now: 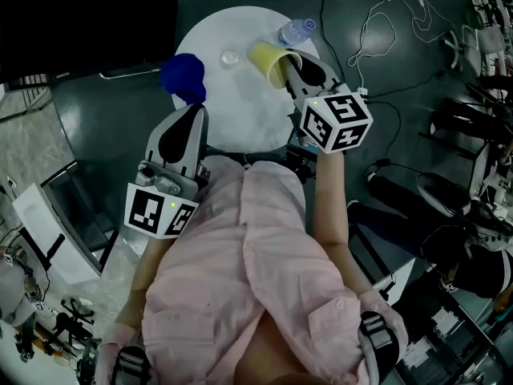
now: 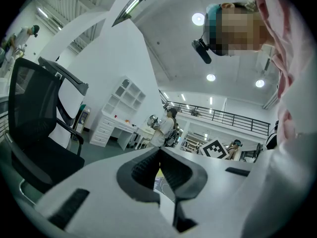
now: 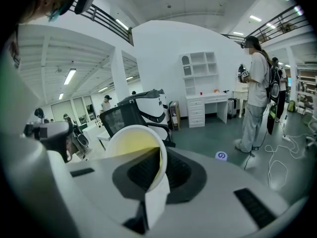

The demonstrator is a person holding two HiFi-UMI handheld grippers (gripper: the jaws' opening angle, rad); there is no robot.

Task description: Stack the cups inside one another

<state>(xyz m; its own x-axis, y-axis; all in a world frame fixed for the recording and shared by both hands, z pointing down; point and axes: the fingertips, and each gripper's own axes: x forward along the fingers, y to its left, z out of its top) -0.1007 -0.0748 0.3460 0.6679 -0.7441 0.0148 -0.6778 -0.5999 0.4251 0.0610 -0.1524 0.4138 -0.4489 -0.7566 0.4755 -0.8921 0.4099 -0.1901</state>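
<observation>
Person's pink shirt [image 1: 256, 255] fills the near foreground of the head view, with one gripper held out on each side.

Left gripper [image 1: 195, 111]: lower left, pointing toward the near left rim of the round white table [image 1: 240, 127]. In the left gripper view the left gripper [image 2: 159, 155] has its jaw tips together, with nothing clamped between them.

Right gripper [image 1: 290, 69]: further out and over the right part of the table. Its jaws are clamped on the wall of the yellow cup [image 1: 264, 57] at the rim. The right gripper view confirms the right gripper [image 3: 161, 155] has one jaw inside the yellow cup [image 3: 130, 145] and one outside. The cup's mouth faces back toward the gripper and it is tilted, its base pointing away to the upper left.

Blue cup [image 1: 183, 77]: at the table's left edge, just beyond the left gripper's tips. Contact cannot be confirmed. It is apart from the yellow cup and not nested with it.

Small clear round item [image 1: 230, 56]: on the table between the two cups.

Plastic bottle [image 1: 295, 31]: at the far rim, just behind the yellow cup.

Loose cables [image 1: 385, 6]: on the dark floor beyond the table, upper right.
</observation>
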